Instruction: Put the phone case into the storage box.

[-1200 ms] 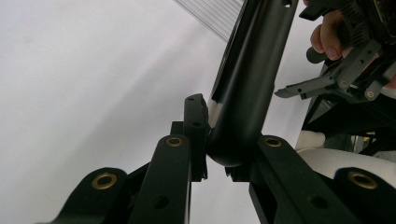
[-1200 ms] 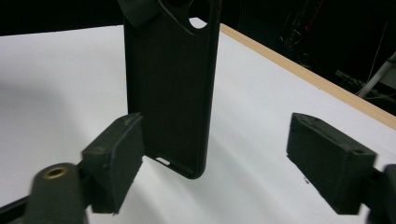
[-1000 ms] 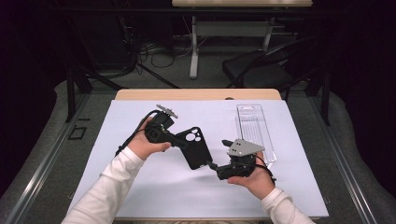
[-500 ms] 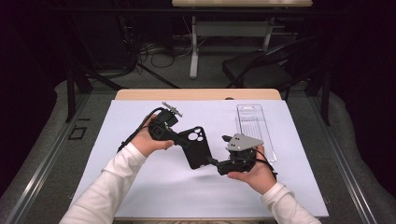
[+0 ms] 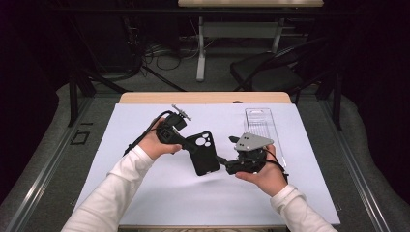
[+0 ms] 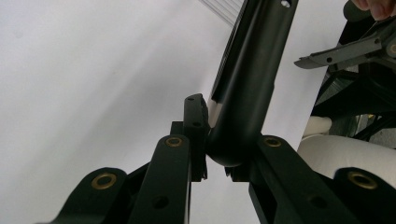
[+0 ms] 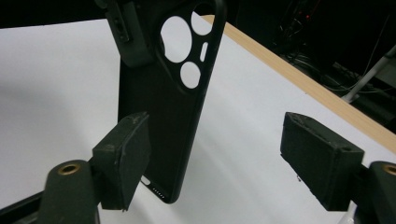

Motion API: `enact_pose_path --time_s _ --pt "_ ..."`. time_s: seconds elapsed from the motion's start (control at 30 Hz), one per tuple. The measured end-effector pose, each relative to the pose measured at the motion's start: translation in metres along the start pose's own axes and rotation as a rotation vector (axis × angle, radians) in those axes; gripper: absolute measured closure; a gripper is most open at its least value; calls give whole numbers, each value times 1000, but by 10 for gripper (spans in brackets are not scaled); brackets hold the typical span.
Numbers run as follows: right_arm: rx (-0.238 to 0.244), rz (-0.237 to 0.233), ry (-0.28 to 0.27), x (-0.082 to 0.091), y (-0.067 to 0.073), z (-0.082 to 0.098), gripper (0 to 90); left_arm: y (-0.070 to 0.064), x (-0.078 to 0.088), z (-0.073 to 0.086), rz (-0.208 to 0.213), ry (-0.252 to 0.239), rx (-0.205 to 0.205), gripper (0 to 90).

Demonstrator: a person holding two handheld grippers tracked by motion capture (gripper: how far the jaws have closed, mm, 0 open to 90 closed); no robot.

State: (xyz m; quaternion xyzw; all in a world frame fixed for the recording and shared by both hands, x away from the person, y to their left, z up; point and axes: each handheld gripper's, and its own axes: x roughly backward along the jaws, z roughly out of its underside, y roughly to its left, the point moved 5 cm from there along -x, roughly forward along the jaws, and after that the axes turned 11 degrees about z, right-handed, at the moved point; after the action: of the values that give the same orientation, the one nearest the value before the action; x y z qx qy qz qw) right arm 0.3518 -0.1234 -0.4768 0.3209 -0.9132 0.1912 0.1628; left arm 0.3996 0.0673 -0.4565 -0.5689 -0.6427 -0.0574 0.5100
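Pinching the black phone case [image 5: 205,153] in my left gripper [image 5: 186,141], I had the right gripper [image 5: 223,163] spread – its jaws just closing around the case's lower end, not yet pressing

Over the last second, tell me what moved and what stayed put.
The right tool has just been closing its jaws around the lower end of the black phone case, without clamping it; one pad is still clear. The left tool kept its grip on the case's top, and the clear plastic tray stayed put.
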Motion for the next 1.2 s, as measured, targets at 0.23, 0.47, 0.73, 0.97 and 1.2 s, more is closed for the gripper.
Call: enact_pose_path --time_s 0.23,0.47,0.73,0.97,1.2 --pt "47 1 -3 0 -1 -8 379 0 -2 -3 -6 25 -4 815" --pt "83 -5 -10 -1 0 -14 458 -1 -4 -6 -3 37 -4 815" --pt "101 5 4 -4 1 -16 467 -1 -8 -7 -2 56 -5 815" --pt "85 18 2 -5 0 -18 533 0 -12 -8 -5 67 -1 815" --pt "113 27 2 -6 -1 -20 588 0 -16 -7 -7 88 -2 815"
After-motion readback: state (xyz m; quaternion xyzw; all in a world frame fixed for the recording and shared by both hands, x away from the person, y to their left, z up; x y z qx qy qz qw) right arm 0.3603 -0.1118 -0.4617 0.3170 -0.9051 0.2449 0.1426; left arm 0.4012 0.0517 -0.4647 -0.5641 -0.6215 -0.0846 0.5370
